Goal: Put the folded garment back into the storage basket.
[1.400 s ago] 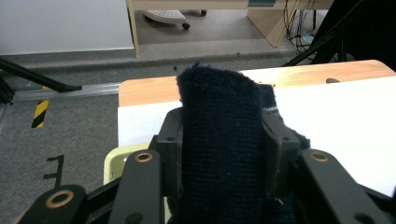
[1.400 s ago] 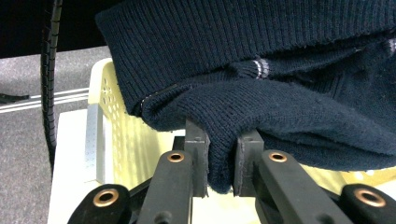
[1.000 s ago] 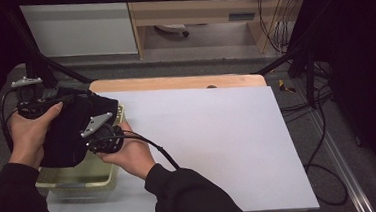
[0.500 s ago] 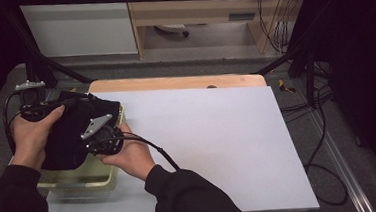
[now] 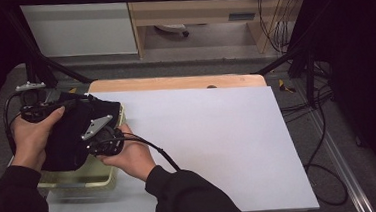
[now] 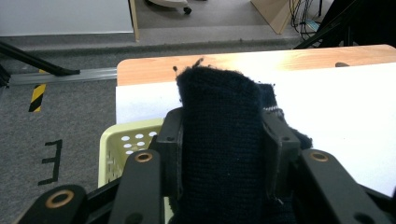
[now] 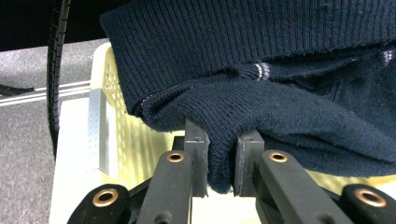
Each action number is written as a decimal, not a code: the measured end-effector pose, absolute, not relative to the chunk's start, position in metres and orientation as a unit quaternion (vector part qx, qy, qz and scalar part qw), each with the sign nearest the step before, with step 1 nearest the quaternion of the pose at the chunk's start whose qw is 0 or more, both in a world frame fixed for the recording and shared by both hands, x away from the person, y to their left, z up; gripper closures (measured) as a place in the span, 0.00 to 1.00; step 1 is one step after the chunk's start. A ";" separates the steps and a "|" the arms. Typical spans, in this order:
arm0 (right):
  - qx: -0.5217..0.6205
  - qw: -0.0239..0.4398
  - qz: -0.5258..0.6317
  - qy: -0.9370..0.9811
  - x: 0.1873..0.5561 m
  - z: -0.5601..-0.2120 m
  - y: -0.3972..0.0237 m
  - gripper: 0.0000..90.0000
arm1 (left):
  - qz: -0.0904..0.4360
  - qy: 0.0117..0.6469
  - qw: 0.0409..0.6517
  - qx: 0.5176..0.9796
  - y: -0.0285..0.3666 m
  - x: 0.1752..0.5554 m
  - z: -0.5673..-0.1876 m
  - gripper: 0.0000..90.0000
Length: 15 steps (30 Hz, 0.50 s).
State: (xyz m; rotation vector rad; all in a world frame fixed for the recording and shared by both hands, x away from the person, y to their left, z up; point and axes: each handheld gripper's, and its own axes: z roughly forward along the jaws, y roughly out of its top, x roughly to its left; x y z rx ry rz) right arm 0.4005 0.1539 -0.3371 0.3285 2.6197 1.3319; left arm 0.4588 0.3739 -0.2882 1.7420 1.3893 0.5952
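Looking down from the high view, a dark knitted garment (image 5: 70, 137) is held above a pale green basket (image 5: 98, 176) at the counter's (image 5: 218, 144) left edge, between the left gripper (image 5: 38, 111) and right gripper (image 5: 103, 142). Through the left gripper view, a thick fold of garment (image 6: 222, 140) is clamped between the fingers (image 6: 170, 144). Through the right gripper view, the fingers (image 7: 196, 158) are clenched on a garment (image 7: 261, 112) fold beside the basket (image 7: 116, 140).

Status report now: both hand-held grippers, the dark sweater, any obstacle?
Left hand-held gripper and right hand-held gripper both clamp the dark sweater. Sweater bunched over the yellow basket. White sheet bare, nothing blocking.
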 end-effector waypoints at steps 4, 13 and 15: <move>0.113 0.090 0.448 0.882 0.401 -0.339 0.154 0.88 | 0.234 0.552 0.404 0.691 0.374 0.459 -0.289 0.65; 0.113 0.088 0.445 0.884 0.400 -0.343 0.157 0.88 | 0.233 0.555 0.402 0.690 0.376 0.459 -0.294 0.65; 0.113 0.087 0.444 0.885 0.400 -0.345 0.158 0.88 | 0.233 0.555 0.400 0.691 0.377 0.459 -0.295 0.65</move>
